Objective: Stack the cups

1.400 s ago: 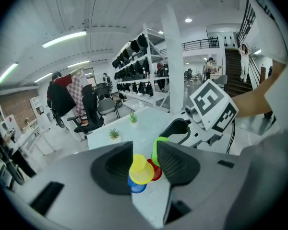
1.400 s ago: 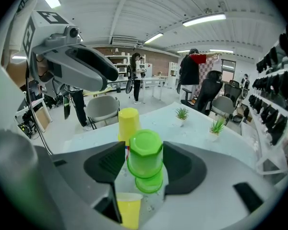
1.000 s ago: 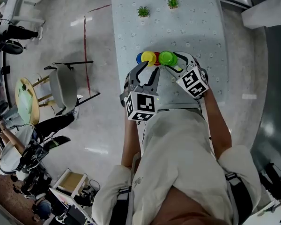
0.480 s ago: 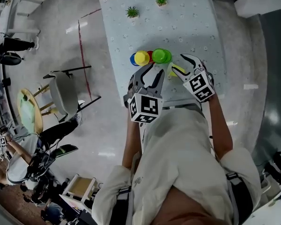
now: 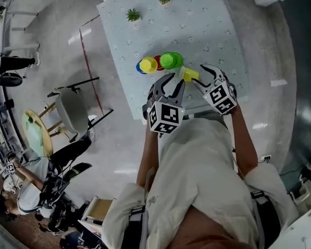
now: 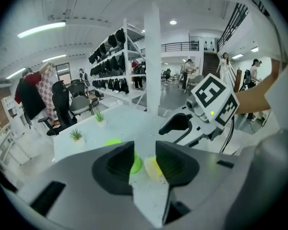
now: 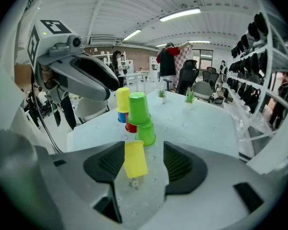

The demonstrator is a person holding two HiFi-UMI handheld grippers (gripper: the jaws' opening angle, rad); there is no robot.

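Table: pale, bearing cups | floor: glossy | shelving: perhaps helmets

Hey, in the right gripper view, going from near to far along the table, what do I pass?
The lone yellow cup → green cups → red cup → blue cup under a second yellow cup → small plants.

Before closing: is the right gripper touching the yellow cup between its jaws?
Cannot tell. Right gripper view: the yellow cup is clear of one pad of the right gripper, but overlaps the other pad's outline.
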